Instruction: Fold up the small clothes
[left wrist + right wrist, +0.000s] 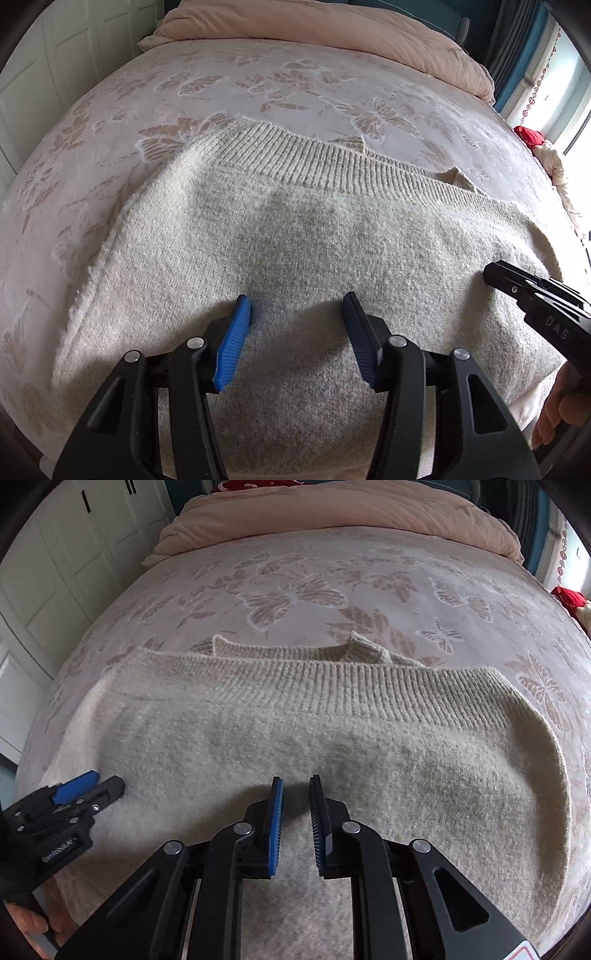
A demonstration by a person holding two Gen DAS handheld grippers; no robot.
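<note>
A cream knitted sweater (pixel 295 236) lies flat on the bed, its ribbed hem (pixel 332 162) at the far edge; it also fills the right wrist view (pixel 295 746). My left gripper (pixel 297 306) is open, its blue pads wide apart just over the sweater's middle, empty. It also shows in the right wrist view (pixel 90 782) at the left. My right gripper (pixel 296 786) hovers over the sweater with a narrow gap between its pads, holding nothing. It shows in the left wrist view (pixel 517 284) at the right edge.
The bed carries a pink butterfly-patterned cover (pixel 258 85). A folded pink duvet (pixel 332 33) lies at the far end. White wardrobe doors (pixel 74 554) stand to the left. A red object (pixel 528 136) lies at the bed's right side by the window.
</note>
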